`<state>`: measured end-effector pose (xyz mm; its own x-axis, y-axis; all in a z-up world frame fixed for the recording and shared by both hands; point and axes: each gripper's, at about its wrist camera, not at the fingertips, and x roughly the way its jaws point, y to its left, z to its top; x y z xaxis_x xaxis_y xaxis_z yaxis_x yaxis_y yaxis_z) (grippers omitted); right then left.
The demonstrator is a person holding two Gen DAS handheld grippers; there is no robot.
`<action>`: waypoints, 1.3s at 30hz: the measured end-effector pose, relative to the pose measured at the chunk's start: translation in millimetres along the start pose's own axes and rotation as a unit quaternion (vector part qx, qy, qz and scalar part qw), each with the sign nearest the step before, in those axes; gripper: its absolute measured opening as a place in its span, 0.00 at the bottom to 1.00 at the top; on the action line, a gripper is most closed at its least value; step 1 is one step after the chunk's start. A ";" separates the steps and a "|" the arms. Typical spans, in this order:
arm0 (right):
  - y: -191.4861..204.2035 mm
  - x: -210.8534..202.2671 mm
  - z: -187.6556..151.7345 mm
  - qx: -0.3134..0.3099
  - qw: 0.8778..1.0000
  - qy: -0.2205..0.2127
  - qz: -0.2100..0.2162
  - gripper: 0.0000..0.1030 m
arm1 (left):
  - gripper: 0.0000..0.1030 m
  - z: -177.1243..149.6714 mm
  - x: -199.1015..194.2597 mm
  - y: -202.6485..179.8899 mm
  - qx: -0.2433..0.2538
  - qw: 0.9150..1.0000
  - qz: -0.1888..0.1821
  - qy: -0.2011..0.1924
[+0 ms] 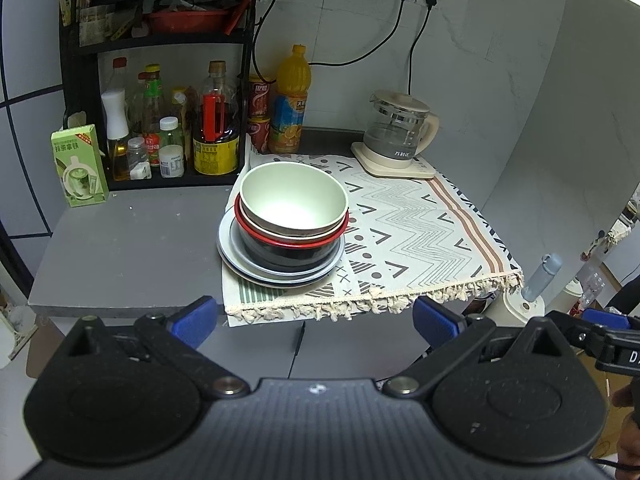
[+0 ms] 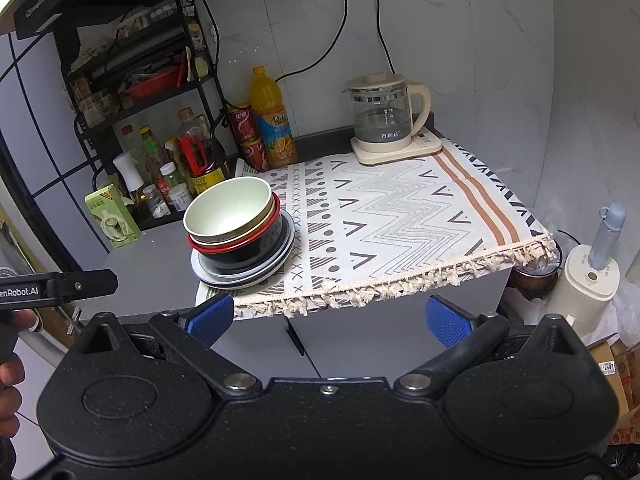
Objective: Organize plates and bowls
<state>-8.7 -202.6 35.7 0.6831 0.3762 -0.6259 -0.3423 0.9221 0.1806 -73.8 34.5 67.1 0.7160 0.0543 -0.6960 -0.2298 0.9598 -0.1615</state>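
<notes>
The stack of plates and bowls (image 1: 282,236) sits at the left edge of the patterned cloth (image 1: 420,216), where the cloth meets the bare grey countertop (image 1: 120,240), and it looks finished or close to it. At the bottom you have pale blue-grey plates (image 1: 236,264); on them rests a black bowl (image 1: 280,252), then a red-rimmed bowl (image 1: 244,222), and on top a pale green bowl (image 1: 294,196) nested inside a cream-coloured rim. From the right wrist view the upper bowls (image 2: 230,210) lean a little toward the left, so the nest is not perfectly level; how many plates lie underneath is hard to count.

No loose plate or bowl shows anywhere else on the cloth or counter, so by my reading the gathering is done. What may remain is straightening the top bowls or moving the whole stack, if you have a place in mind for it.

Your left gripper (image 1: 316,320) is held back below the counter's front edge, fingers spread wide and holding nothing. Your right gripper (image 2: 328,316) is likewise back from the counter, wide apart and empty.

The glass kettle (image 1: 400,128) on its base stands at the far side of the cloth, well apart from the stack, and the orange juice bottle (image 1: 290,100) and cans stand behind it by the wall.
</notes>
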 end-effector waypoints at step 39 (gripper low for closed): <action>2.6 2.6 -4.8 -0.006 1.000 0.003 0.005 1.00 | 1.00 -4.5 3.1 6.1 0.008 1.000 0.008 0.007</action>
<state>-10.9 -199.6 30.8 0.6757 0.3839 -0.6293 -0.3556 0.9176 0.1779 -75.9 39.3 60.8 0.7034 0.0666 -0.7076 -0.2313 0.9629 -0.1393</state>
